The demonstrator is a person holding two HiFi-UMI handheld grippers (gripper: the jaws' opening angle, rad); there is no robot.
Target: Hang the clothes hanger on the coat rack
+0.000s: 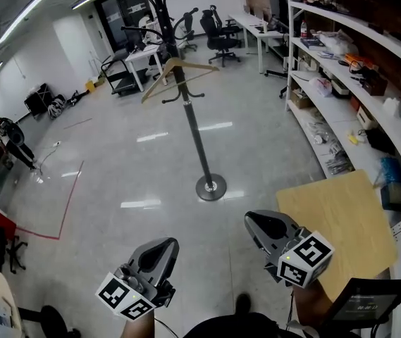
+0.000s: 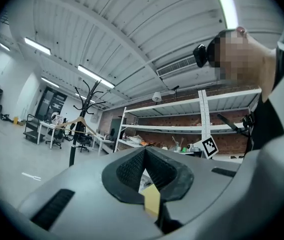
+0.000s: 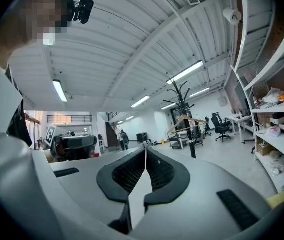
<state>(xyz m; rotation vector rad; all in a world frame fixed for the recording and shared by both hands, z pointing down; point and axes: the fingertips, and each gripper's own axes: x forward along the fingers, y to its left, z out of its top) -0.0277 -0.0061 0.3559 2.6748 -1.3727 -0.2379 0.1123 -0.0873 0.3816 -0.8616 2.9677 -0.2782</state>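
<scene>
Glossy grey office floor fills the head view, and the pale wooden clothes hanger (image 1: 177, 70) already hangs on the tall black coat rack (image 1: 199, 146), so the job looks done, with only a check left. Both tongs sit low, well apart from it: left gripper (image 1: 159, 251), right gripper (image 1: 265, 225). Left gripper view now: jaws pressed together, nothing between, hanger far off to the left. Right gripper view: jaws together too, empty, hanger distant, up and right of the tips

Wooden clothes hanger (image 1: 179, 72) already hung on black coat rack (image 1: 196, 129), slightly tilted.
</scene>
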